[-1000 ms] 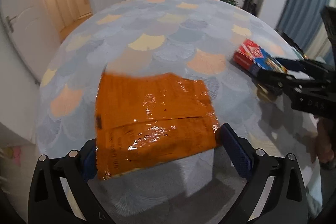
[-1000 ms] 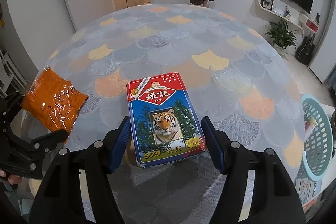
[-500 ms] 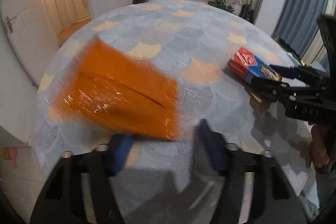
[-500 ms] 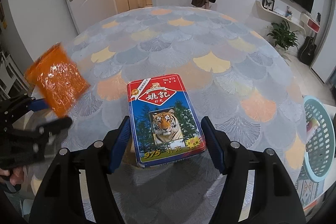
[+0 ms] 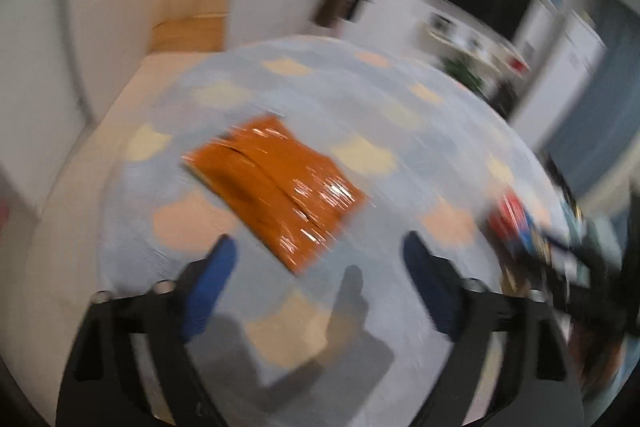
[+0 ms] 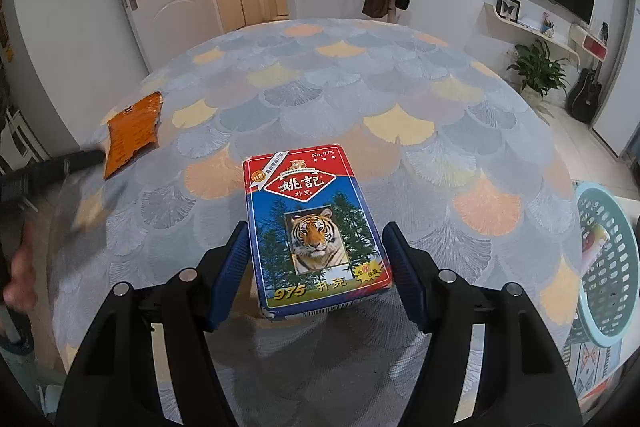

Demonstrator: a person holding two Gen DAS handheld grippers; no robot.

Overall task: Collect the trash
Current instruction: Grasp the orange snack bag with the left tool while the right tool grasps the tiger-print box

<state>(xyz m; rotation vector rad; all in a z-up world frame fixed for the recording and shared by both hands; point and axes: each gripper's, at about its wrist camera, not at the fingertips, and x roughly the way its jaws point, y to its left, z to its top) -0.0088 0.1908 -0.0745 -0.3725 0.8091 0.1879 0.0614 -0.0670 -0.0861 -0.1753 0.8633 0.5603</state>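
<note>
On the bench (image 6: 400,99), right hand-held gripper (image 6: 316,259) clamps a card box (image 6: 316,231); left hand-held gripper (image 5: 316,255) opening, empty, orange packet (image 5: 276,187) just beyond.

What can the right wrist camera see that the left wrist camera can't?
Only the right view shows the teal basket off the table's edge, and the tiger on the card box between the right fingers. Only the left view shows the left fingers, opening with nothing between them. Both show the orange packet, the box and the patterned table.
</note>
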